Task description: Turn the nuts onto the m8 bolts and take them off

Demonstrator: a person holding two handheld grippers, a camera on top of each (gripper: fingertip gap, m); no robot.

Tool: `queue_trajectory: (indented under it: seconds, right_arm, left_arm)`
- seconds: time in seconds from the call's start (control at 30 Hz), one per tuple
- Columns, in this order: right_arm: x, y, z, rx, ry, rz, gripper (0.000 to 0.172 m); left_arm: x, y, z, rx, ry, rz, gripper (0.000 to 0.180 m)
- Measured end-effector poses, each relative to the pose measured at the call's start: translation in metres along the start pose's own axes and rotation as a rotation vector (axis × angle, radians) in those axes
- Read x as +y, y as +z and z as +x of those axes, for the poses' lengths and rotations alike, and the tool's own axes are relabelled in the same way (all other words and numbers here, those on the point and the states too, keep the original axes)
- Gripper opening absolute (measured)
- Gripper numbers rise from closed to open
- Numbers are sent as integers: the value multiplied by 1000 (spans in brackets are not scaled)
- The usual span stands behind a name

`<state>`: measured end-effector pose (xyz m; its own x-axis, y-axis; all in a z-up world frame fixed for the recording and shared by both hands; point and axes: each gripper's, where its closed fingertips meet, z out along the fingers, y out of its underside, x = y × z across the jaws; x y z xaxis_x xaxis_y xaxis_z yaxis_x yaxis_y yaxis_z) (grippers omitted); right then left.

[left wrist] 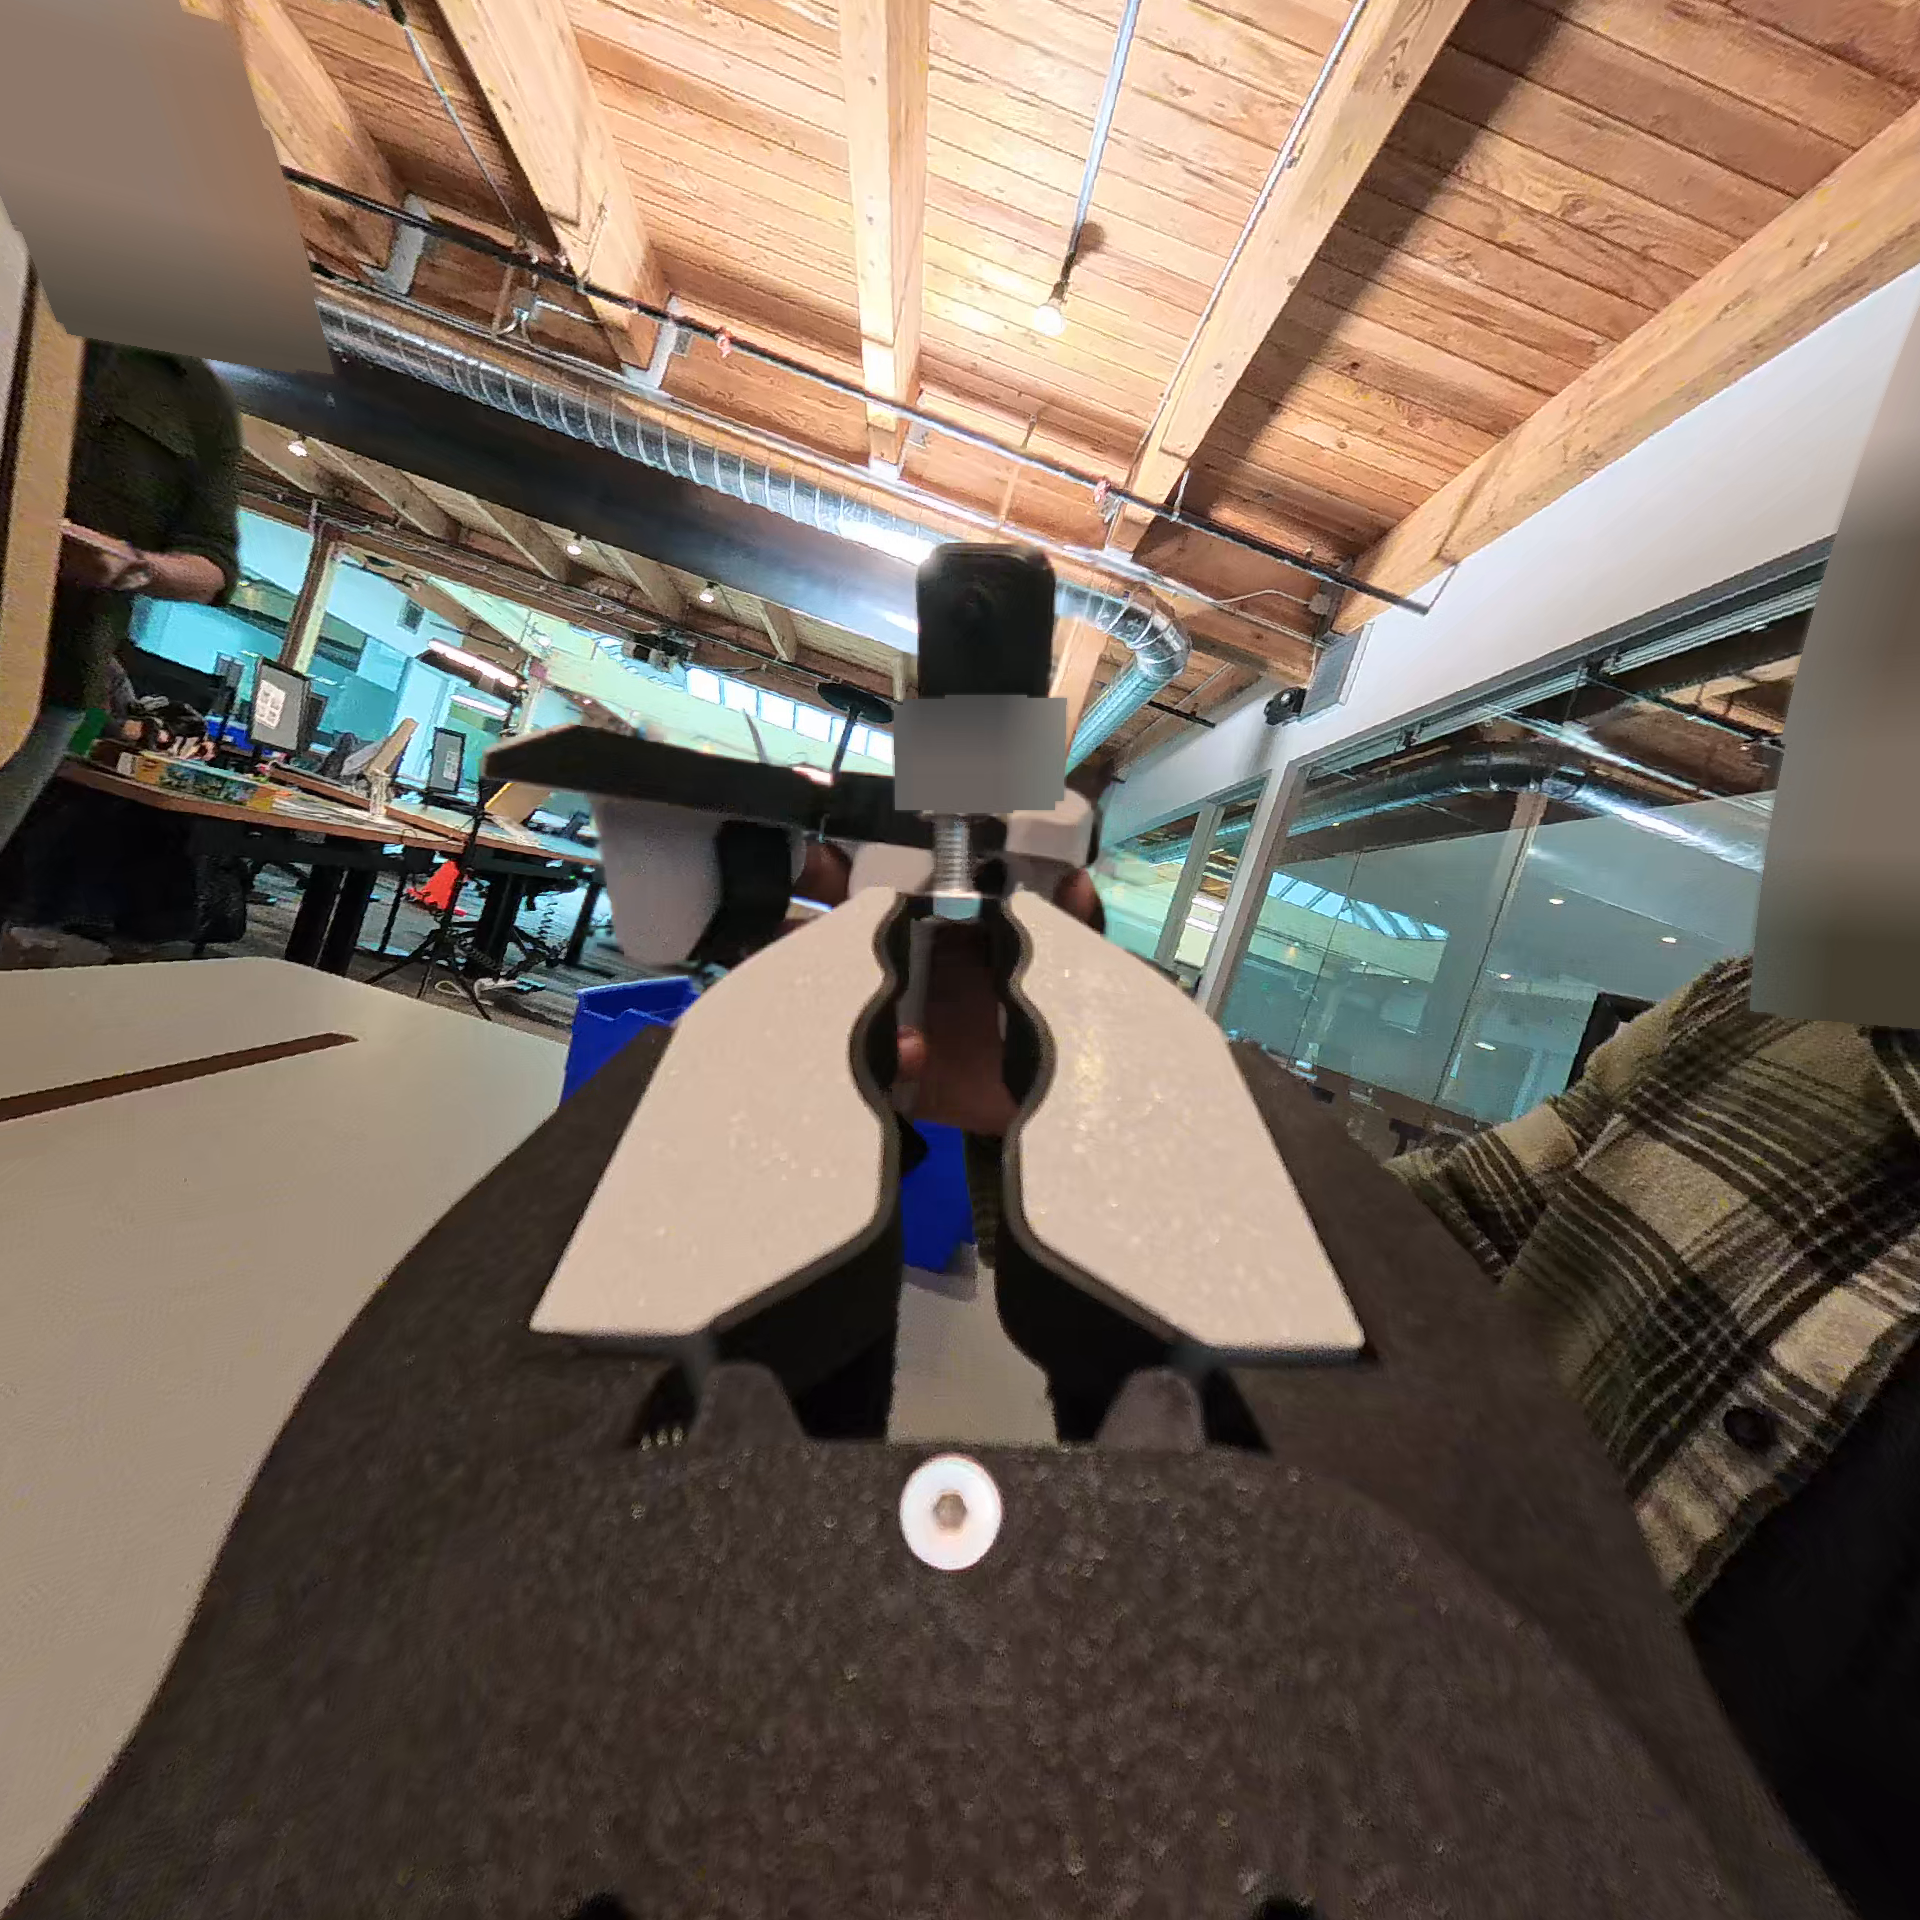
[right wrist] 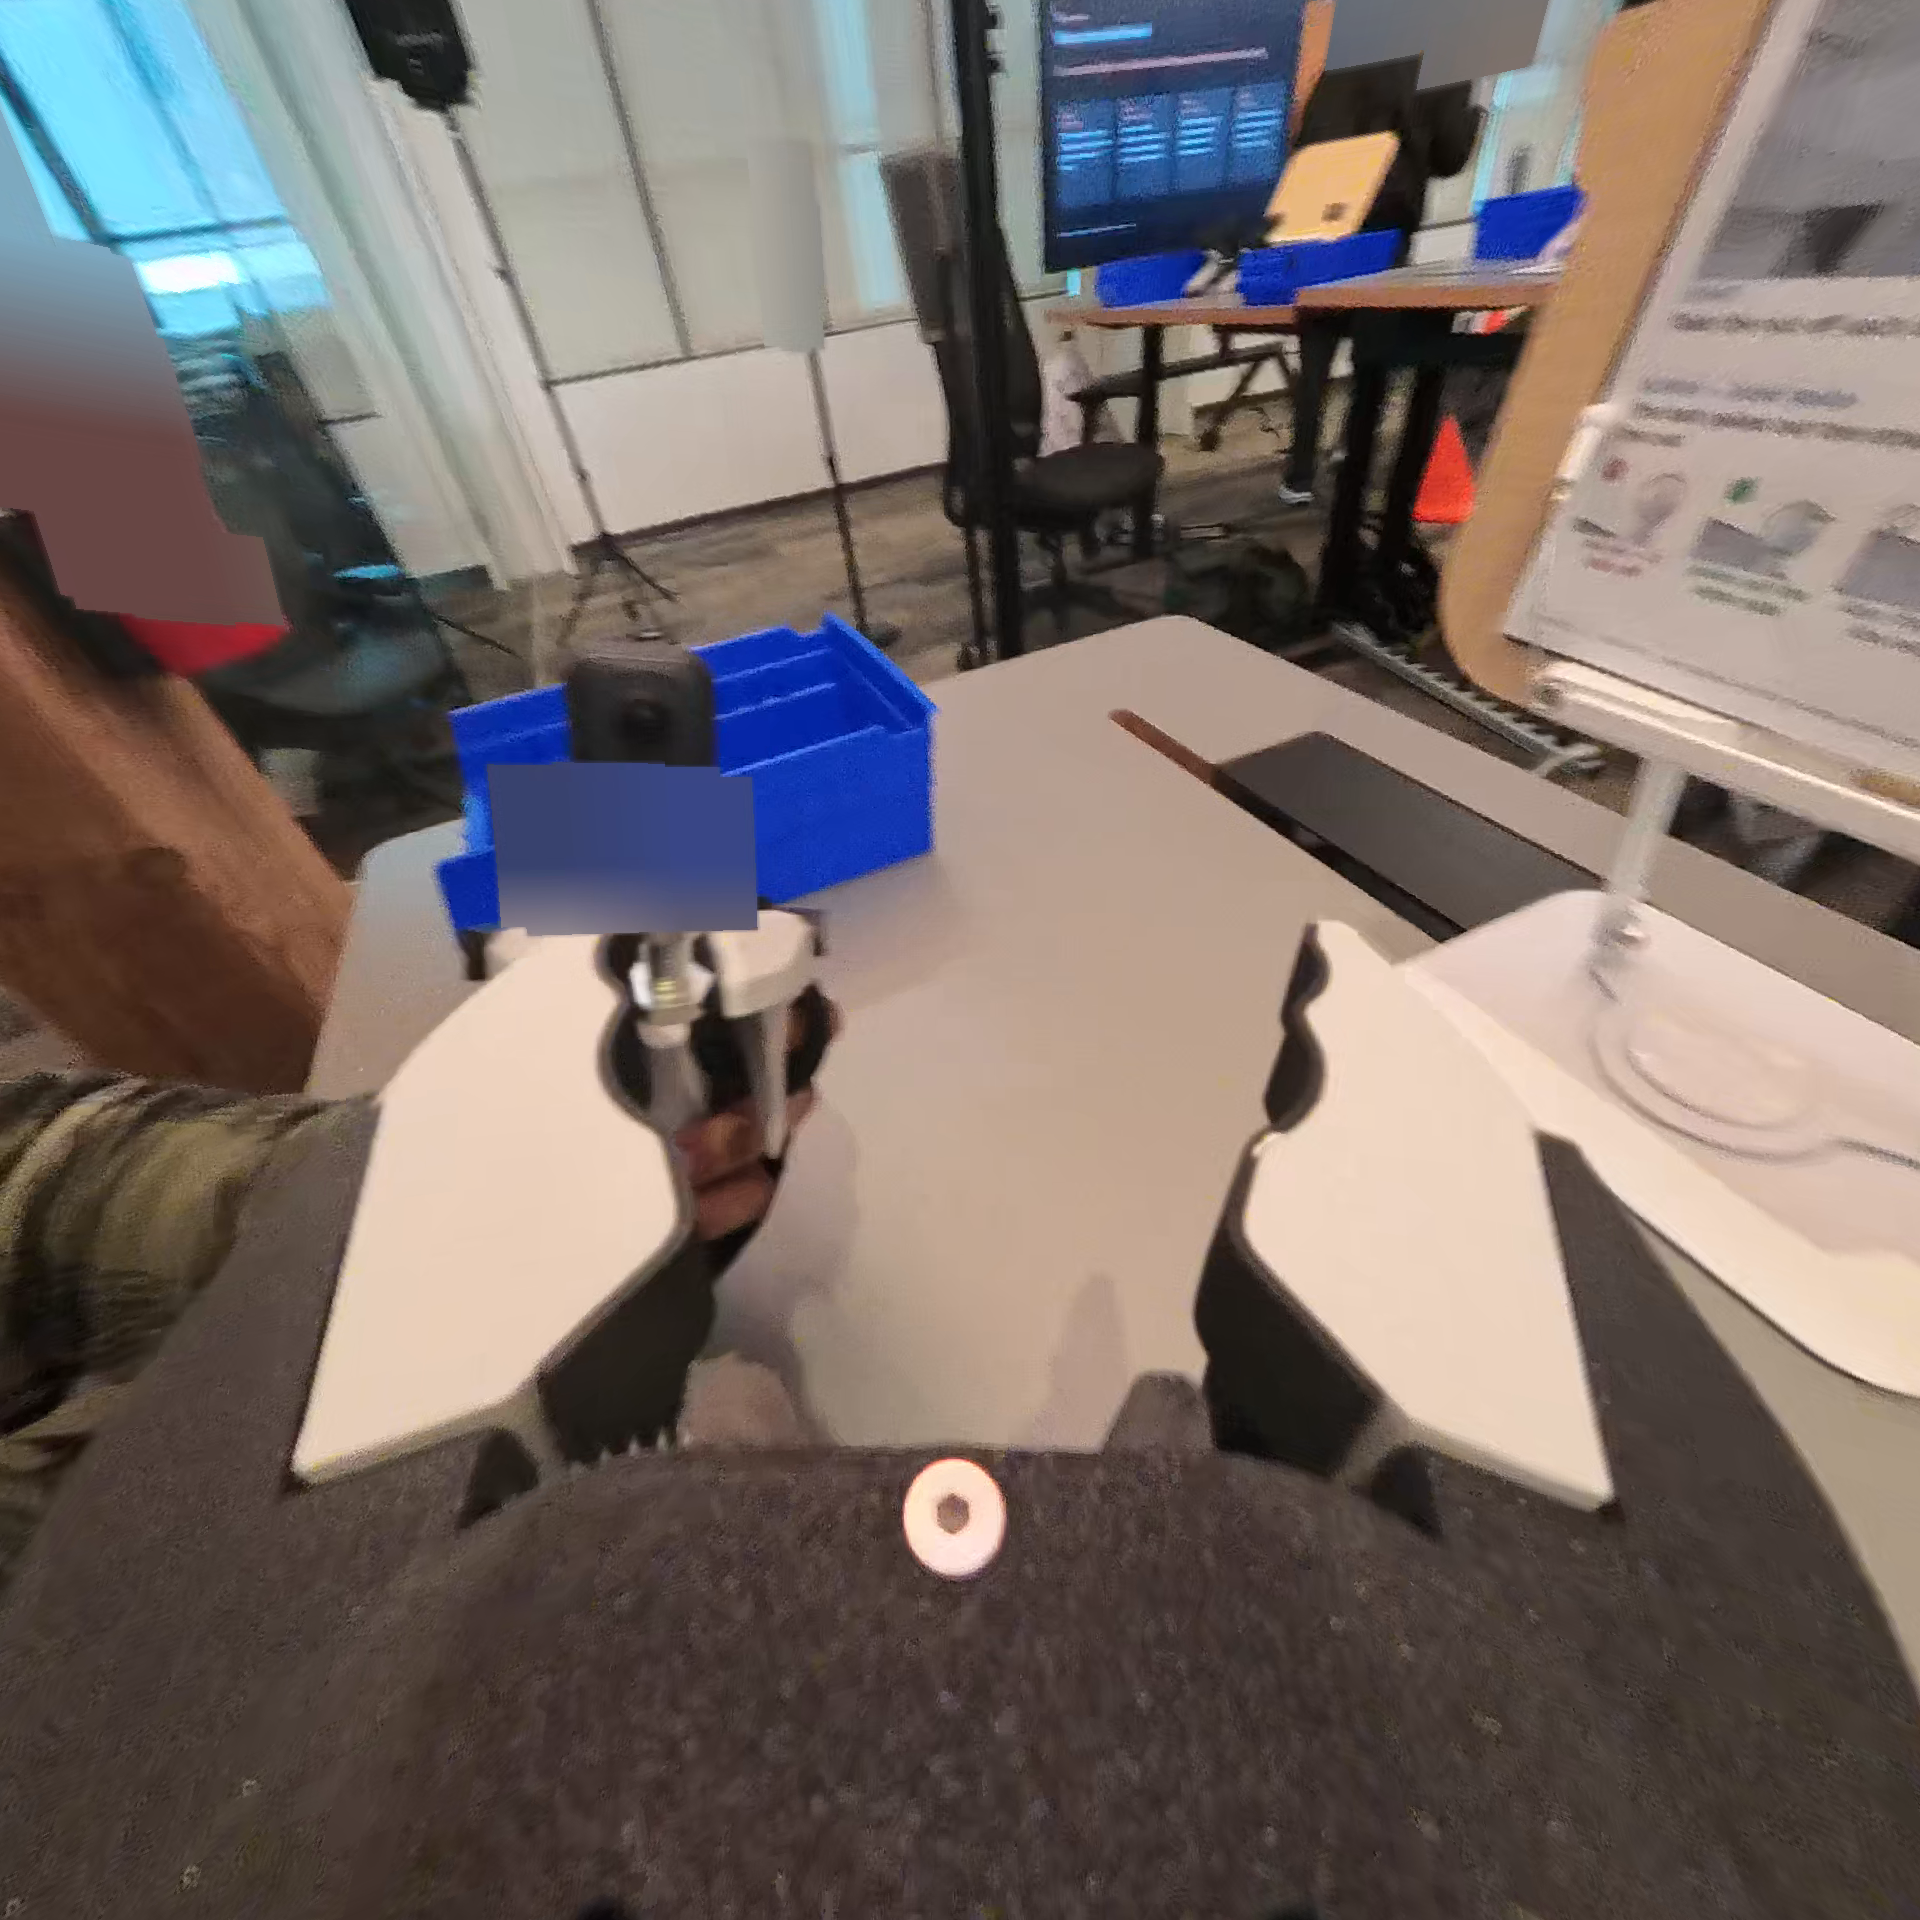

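The left gripper [left wrist: 954,914] has its two white fingers [left wrist: 790,1049] close together. They squeeze the head end of a silver bolt [left wrist: 952,868], which sits right at the fingertips. The threaded part of the bolt pokes out past the tips and points up toward the wooden ceiling [left wrist: 1039,208].

The right gripper [right wrist: 961,997] is spread wide apart. Nothing sits between its fingers [right wrist: 1382,1164]; only the bare grey table [right wrist: 1049,852] shows through the gap. Its left finger is just beside the bolt, but it is hard to tell if they touch (the picture is blurry there).

From the right wrist view, the bolt [right wrist: 670,1003] stands up in the other gripper, over the left part of the table. A silver nut [right wrist: 665,992] sits on its threads, partway down, with some thread showing above it. The bolt is shiny and thin, with fine ridges all along it.

A blue bin [right wrist: 831,790] rests on the table behind the bolt. A black flat slab [right wrist: 1382,821] lies on the table's right side. A person's plaid sleeve [left wrist: 1662,1247] shows at the edge.
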<state>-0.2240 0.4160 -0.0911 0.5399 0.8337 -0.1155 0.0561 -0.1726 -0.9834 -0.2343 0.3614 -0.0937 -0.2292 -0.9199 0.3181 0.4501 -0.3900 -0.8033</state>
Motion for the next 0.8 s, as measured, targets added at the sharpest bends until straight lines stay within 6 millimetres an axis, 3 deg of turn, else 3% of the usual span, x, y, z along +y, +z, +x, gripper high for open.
queue_trajectory:
  seconds: [0.03, 0.1, 0.17, 0.27, 0.43, 0.6, 0.73, 0.8]
  right_arm:
    - [2, -5, 7, 17, 1, -10, 121]
    - [-4, -15, 15, 26, 41, 31, 111]
    - [-12, -15, 3, -36, 69, 68, 110]
    - [-9, -2, -15, -84, 50, 36, 112]
    - [-10, -19, 7, -35, 93, 70, 111]
    - [-11, -5, -17, -108, 72, 54, 112]
    - [-8, -15, 6, -37, 77, 54, 110]
    - [-13, -22, 7, -45, 96, 88, 109]
  left_arm:
    - [0, -1, -1, -10, 5, 0, 15]
    - [-1, -3, 1, 1, 2, 3, 15]
    - [-1, -3, 0, -3, 8, 0, 15]
    - [0, 1, 2, 14, -2, 0, 15]
    - [-1, -1, 4, 15, 5, 6, 15]
    - [-2, 1, 6, 33, 0, 8, 14]
    - [-3, 0, 8, 32, 11, 9, 15]
    - [-4, -1, 7, 27, 16, 9, 15]
